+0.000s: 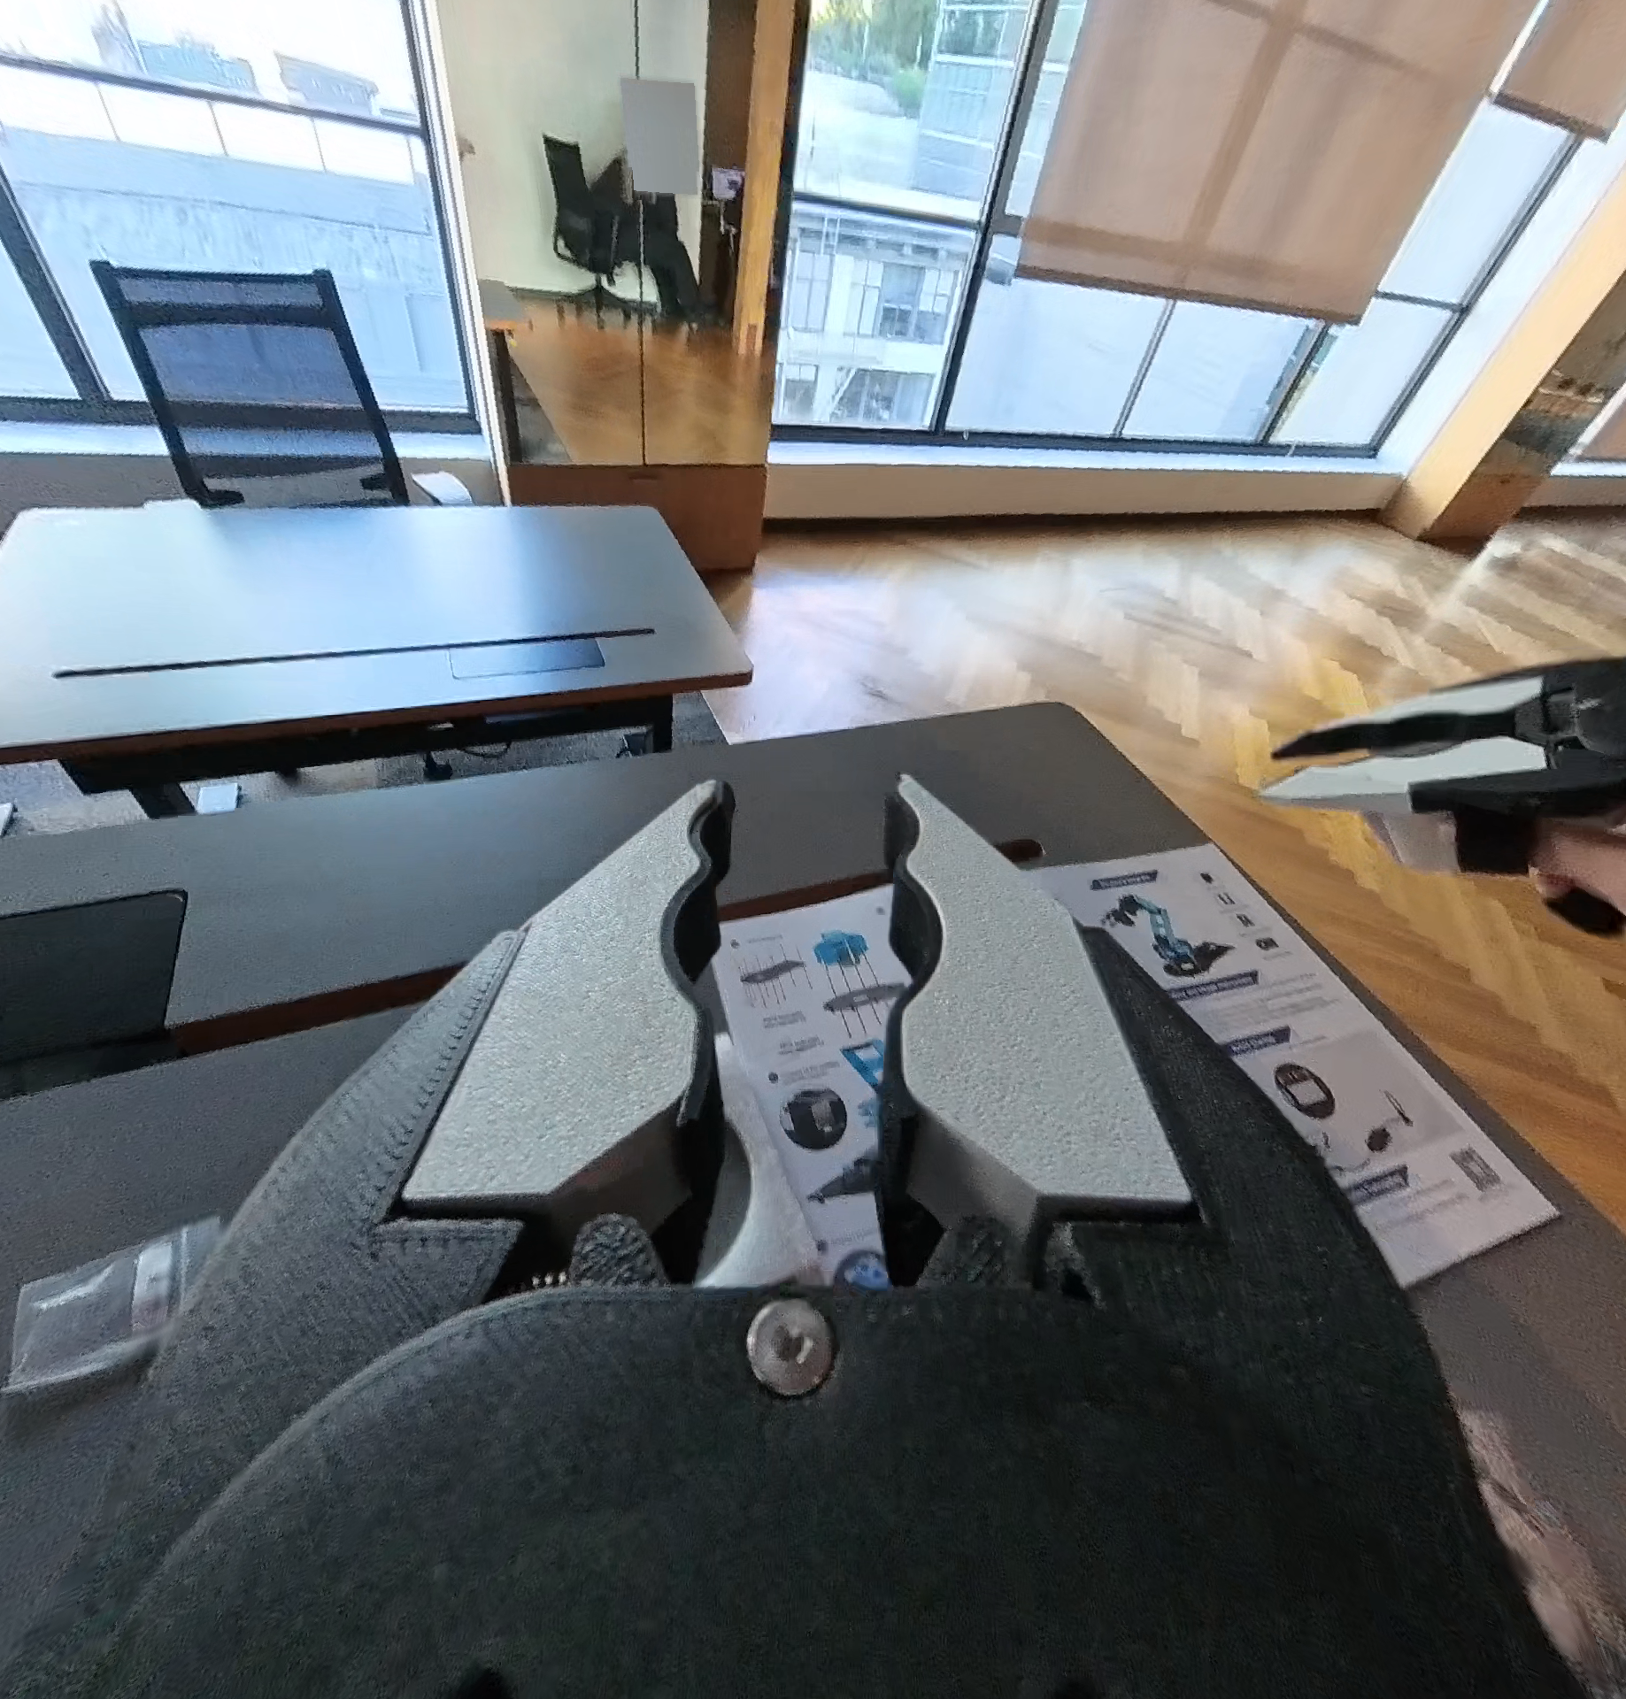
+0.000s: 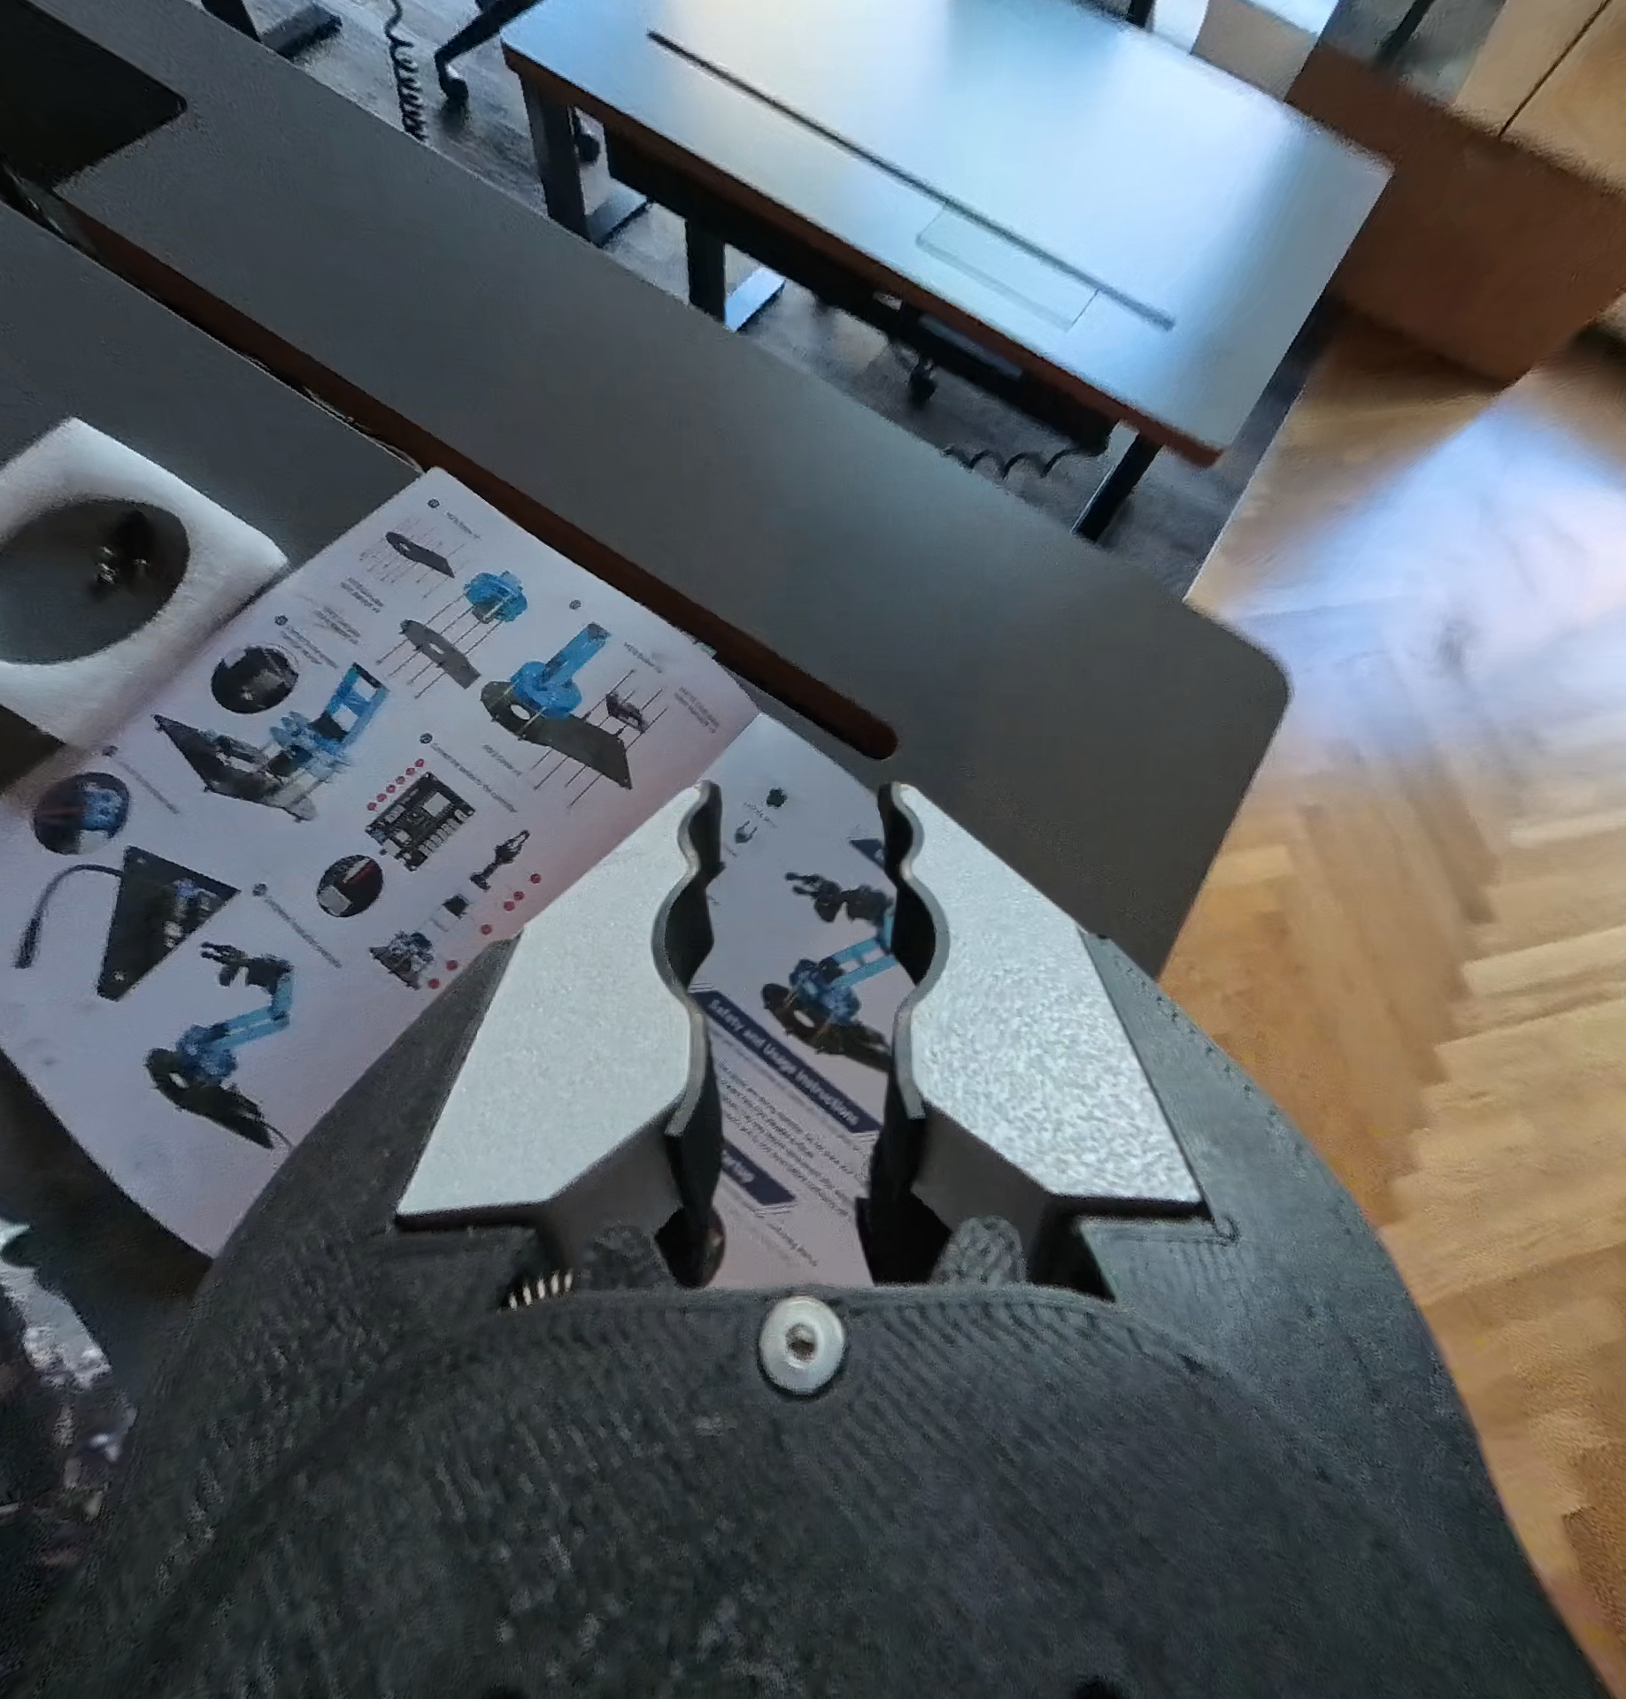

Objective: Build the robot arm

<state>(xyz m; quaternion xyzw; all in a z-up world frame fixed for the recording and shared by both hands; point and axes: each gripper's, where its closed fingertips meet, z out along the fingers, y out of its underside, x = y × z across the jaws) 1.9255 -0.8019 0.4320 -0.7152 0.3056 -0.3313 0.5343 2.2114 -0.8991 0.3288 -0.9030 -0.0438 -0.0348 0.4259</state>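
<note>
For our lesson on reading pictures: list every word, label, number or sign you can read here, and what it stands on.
I do not quote writing; here is where it stands.
Printed instruction sheet: white headings on dark blue banners, small captions beside the diagrams, mostly blurred.
Square code at the sheet's corner: unreadable.
Clear bag: too blurred to tell.

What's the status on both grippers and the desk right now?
Left gripper open, empty, above instruction sheet. Right gripper open, empty, over same sheet. White foam block beside sheet, small clear bag on dark desk. Nothing between jaws.
</note>
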